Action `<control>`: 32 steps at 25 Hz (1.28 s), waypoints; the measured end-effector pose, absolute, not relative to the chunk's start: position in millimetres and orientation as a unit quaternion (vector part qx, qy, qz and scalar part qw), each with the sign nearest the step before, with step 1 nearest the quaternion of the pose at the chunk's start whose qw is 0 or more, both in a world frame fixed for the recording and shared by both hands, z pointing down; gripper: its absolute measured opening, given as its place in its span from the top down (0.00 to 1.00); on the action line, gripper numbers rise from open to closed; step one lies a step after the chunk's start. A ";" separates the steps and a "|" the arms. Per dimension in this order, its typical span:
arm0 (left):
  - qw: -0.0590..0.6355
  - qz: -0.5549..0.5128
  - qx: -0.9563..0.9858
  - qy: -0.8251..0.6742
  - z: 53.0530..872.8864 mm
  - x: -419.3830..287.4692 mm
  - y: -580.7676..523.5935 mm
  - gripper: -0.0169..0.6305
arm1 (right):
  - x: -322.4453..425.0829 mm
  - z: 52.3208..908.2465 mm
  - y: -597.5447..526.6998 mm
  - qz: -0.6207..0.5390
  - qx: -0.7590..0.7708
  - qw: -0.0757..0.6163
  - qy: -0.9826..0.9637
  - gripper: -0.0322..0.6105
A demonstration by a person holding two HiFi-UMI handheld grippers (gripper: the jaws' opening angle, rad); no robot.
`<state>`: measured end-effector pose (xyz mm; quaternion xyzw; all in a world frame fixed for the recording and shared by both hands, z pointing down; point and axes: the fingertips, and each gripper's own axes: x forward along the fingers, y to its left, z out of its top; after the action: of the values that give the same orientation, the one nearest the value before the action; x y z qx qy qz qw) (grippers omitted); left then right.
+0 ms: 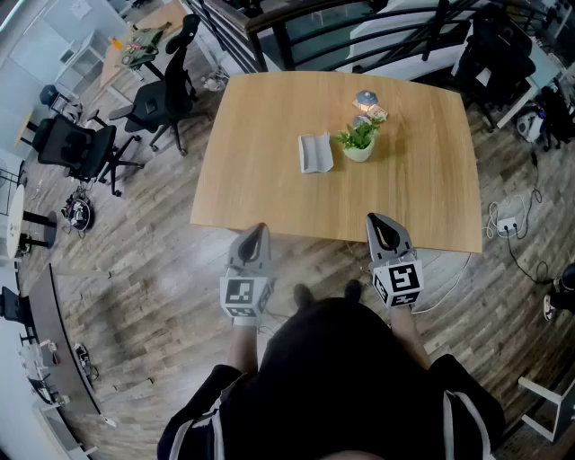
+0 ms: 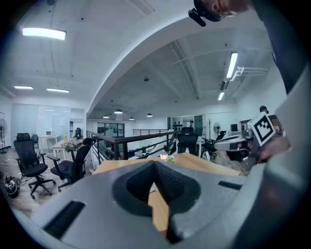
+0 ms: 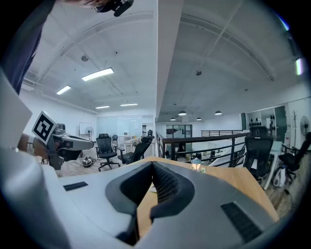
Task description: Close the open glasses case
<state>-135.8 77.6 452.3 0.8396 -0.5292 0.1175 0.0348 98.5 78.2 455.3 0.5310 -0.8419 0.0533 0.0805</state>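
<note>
The glasses case lies open on the wooden table, pale grey, a little left of the table's middle. Both grippers hover at the table's near edge, well short of the case. My left gripper points at the table with its jaws together and nothing between them; in the left gripper view its tips meet. The right gripper is likewise shut and empty, its tips touching in the right gripper view. Each gripper carries a marker cube.
A small potted plant stands just right of the case, with a little lantern behind it. Black office chairs stand left of the table. A railing runs behind it. Cables lie on the floor at the right.
</note>
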 end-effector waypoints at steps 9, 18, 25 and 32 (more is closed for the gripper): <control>0.032 0.119 0.838 -0.532 452.0 -137.1 79.3 0.98 | 95.1 451.5 78.8 0.043 0.529 0.081 -0.844 0.93; 0.027 0.126 0.836 -0.534 450.2 -125.7 82.6 0.98 | 103.7 449.4 79.0 0.044 0.523 0.068 -0.849 0.93; 0.034 0.127 0.826 -0.549 446.4 -115.6 84.2 0.98 | 121.6 456.6 83.6 0.055 0.527 0.070 -0.845 0.93; 0.029 0.142 0.814 -0.563 446.6 -97.8 89.0 0.98 | 158.1 476.8 85.8 0.072 0.521 0.068 -0.848 0.93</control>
<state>-97.8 89.0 446.6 0.8138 -0.5628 0.1421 0.0288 158.1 85.8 476.8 0.5209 -0.8478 0.0724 0.0678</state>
